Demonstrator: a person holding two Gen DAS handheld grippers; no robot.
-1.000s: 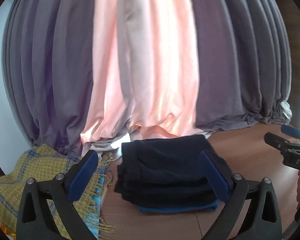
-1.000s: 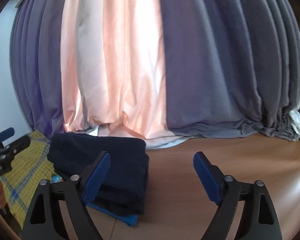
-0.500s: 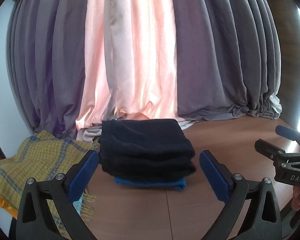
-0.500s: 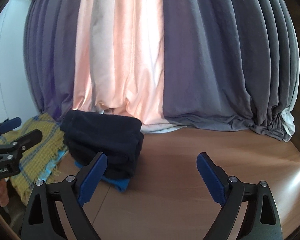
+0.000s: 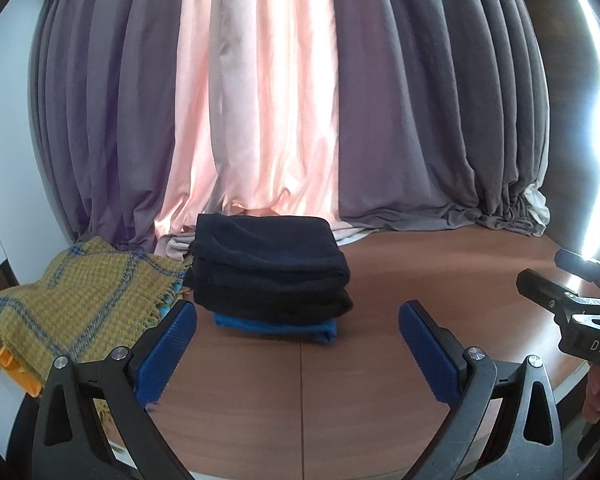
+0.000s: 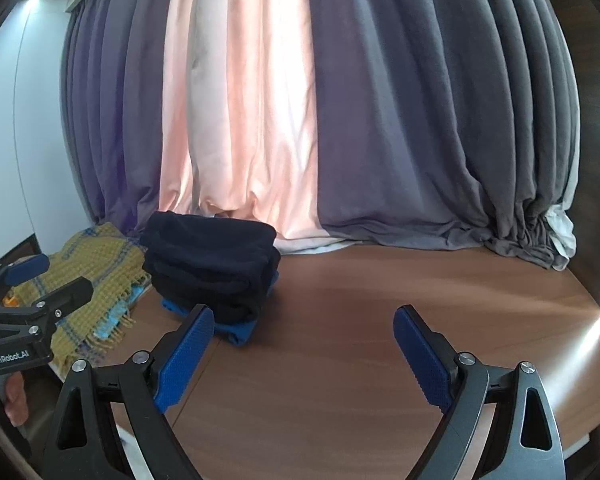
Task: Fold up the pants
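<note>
Dark navy pants [image 5: 268, 264] lie folded in a thick stack on a folded blue garment [image 5: 276, 326] on the wooden table [image 5: 340, 392]. The stack also shows in the right wrist view [image 6: 212, 264]. My left gripper [image 5: 298, 344] is open and empty, held back from the stack with table between. My right gripper [image 6: 300, 352] is open and empty, to the right of the stack. The right gripper shows at the edge of the left wrist view [image 5: 572, 296], and the left gripper at the edge of the right wrist view [image 6: 32, 292].
A yellow and blue checked blanket [image 5: 80, 304] with fringe lies left of the stack, also in the right wrist view [image 6: 96, 268]. Grey and pink curtains [image 5: 268, 100] hang behind the table and bunch on its far edge. An orange item [image 5: 16, 368] peeks out under the blanket.
Both grippers have pulled back and up from the folded stack, which now sits farther off and smaller in both views. Both stay open and empty.
</note>
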